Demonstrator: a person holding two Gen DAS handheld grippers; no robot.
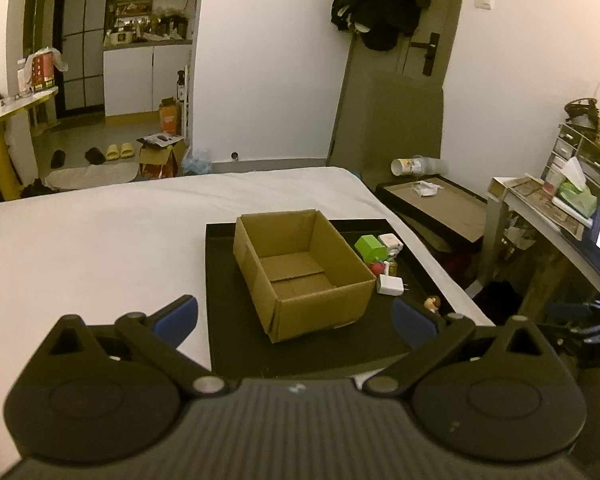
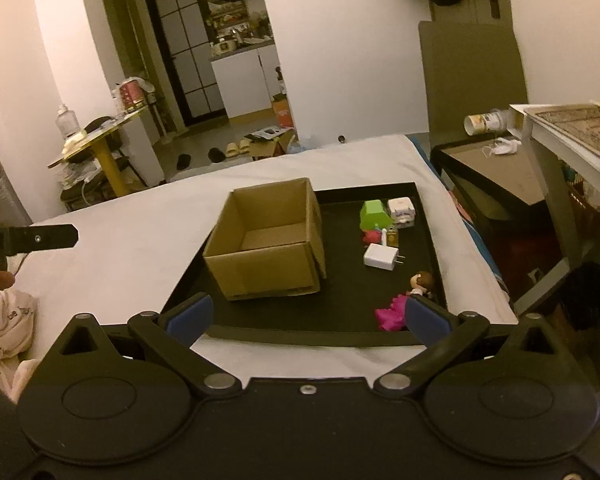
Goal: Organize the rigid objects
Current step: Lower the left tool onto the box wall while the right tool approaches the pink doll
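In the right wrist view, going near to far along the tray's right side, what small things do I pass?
Pink toy → doll → white charger → green block. The small pieces between charger and block overlap, so I leave them out.

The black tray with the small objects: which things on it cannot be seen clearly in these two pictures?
- Pink toy: right wrist view, partly behind the right gripper finger; hidden in the left wrist view.
- Small doll figure: shape too small to detail; in the left wrist view the left gripper finger covers its lower part.
- Red item beside the green block: mostly hidden, cannot identify.
- Brown cardboard box: near floor hidden by its front wall.
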